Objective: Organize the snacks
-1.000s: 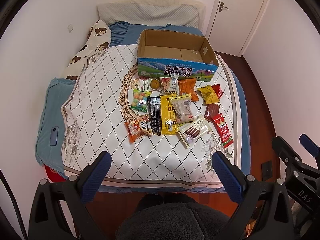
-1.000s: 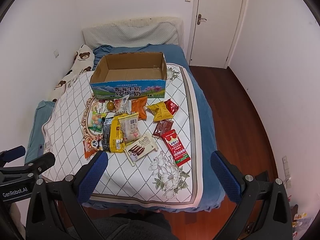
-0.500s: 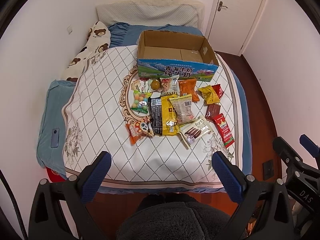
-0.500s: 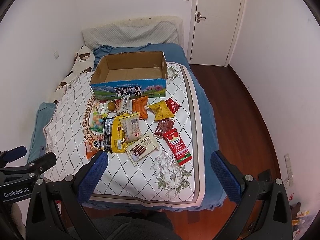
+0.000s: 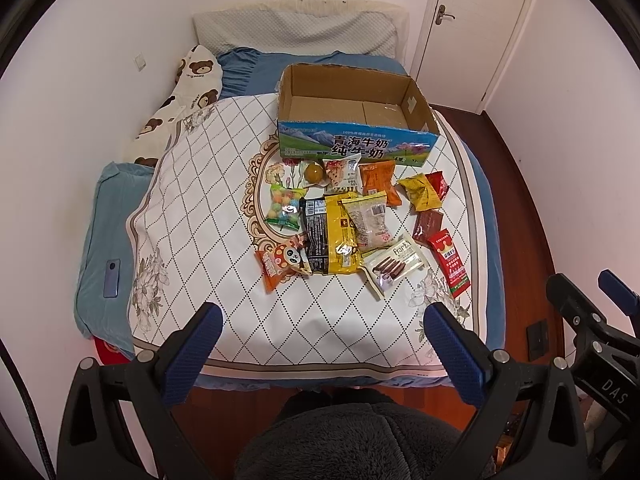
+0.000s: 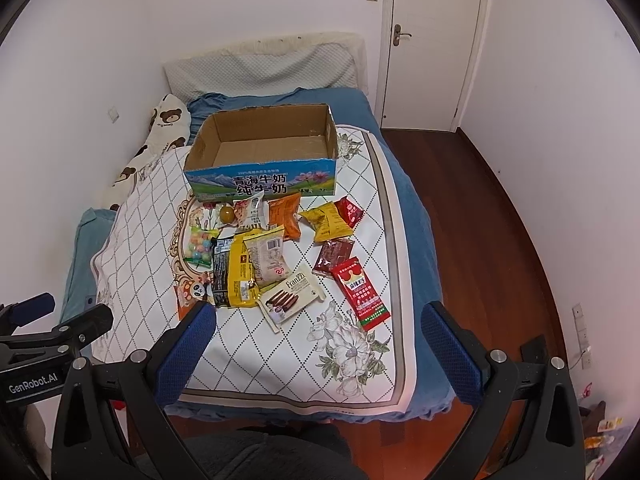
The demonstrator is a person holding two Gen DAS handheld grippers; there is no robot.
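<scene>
a: so nothing's picked yet? both grippers hang back over the foot of the bed [image 5: 120, 240], left gripper [image 5: 320, 344] with its jaws wide apart and holding nothing, right gripper [image 6: 316, 340] the same.

b: yeah. the snacks all sit on the quilt just in front of the cardboard box [image 5: 352, 120], which looks bare inside. i'd start from the near edge: the franzzi wafer pack [image 6: 290, 296] and the long red packet [image 6: 362, 294] lie closest and mostly free. come down flat, pinch across the short side, lift, then drop it in the box.

a: and the middle pile?

b: the yellow bag [image 5: 340, 236], the black bag [image 5: 314, 236] and the pale bag [image 5: 370, 220] overlap, so take the top one first or you'll drag its neighbours.

a: count?

b: i make it one box and about thirteen snacks, mostly packets, with one round yellow-brown ball [image 5: 313, 172] that could roll. some overlap, so i could be off by one.
</scene>
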